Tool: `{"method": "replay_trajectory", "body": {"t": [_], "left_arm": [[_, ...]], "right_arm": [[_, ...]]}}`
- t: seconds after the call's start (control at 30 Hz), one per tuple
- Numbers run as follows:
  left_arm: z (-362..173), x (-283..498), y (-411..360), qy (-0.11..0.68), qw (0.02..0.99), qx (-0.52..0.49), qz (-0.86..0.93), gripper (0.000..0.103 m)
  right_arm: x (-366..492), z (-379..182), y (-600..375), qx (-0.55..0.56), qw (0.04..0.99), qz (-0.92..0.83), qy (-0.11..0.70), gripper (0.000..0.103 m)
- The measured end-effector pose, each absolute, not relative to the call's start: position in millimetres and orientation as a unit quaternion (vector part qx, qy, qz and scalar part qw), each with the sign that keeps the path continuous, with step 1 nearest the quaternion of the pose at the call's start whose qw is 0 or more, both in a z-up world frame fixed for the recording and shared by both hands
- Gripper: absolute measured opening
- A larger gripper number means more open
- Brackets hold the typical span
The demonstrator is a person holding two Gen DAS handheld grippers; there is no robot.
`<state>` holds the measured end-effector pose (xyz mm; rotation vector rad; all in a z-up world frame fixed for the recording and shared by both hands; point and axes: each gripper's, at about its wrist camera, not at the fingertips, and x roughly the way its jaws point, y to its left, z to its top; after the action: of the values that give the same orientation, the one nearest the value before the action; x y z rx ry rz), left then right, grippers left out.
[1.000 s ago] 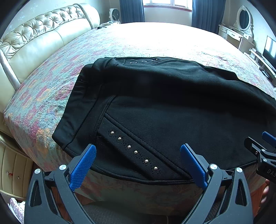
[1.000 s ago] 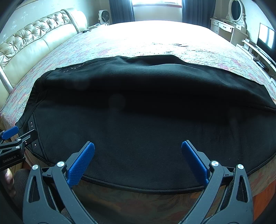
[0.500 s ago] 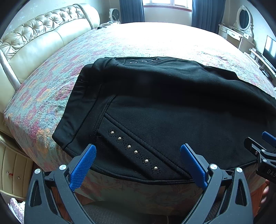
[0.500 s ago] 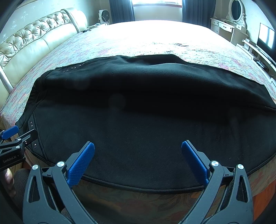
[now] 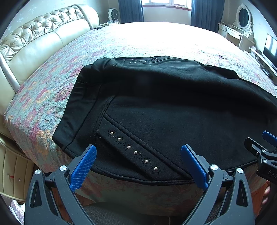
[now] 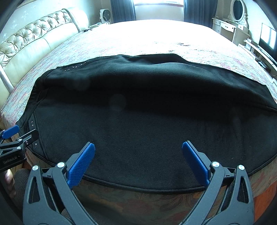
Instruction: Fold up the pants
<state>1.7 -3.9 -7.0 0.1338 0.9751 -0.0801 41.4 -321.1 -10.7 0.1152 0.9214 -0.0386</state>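
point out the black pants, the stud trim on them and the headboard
black pants (image 5: 173,110), left wrist view, middle of the fabric
stud trim (image 5: 135,152), left wrist view, a middle stud
headboard (image 5: 43,41), left wrist view, cream tufted padding

Daylight from the far window (image 5: 166,7) overexposes the far bedspread (image 5: 155,36). Near areas dim. Fisheye bending, dark corners; focus sharp.

Matt black fleecy cloth pants (image 5: 173,110) w/ shiny metal studs (image 5: 135,152), glossy tufted leather headboard (image 5: 43,34), woven floral bedspread (image 5: 52,83)
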Motion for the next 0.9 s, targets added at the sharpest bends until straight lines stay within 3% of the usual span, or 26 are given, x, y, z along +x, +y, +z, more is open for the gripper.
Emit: {"method": "replay_trajectory", "body": {"t": [0.2, 0.37, 0.53, 0.73, 0.9], "left_arm": [[1, 2, -5, 0.486, 0.866, 0.072, -0.091, 0.097], [27, 28, 37, 0.536, 0.826, -0.048, -0.171, 0.097], [33, 100, 123, 0.543, 0.779, -0.204, -0.237, 0.097], [-5, 221, 187, 0.551, 0.764, -0.248, -0.227, 0.097], [-41, 291, 176, 0.577, 0.702, -0.305, -0.284, 0.097]], "right_arm": [[42, -9, -321, 0.064, 0.889, 0.004, 0.454, 0.101], [47, 8, -329, 0.085, 0.885, 0.055, 0.454, 0.101], [60, 31, -340, 0.091, 0.889, 0.104, 0.436, 0.101], [88, 38, -354, 0.107, 0.889, 0.131, 0.426, 0.101], [115, 26, -369, 0.134, 0.876, 0.135, 0.442, 0.101]]}}
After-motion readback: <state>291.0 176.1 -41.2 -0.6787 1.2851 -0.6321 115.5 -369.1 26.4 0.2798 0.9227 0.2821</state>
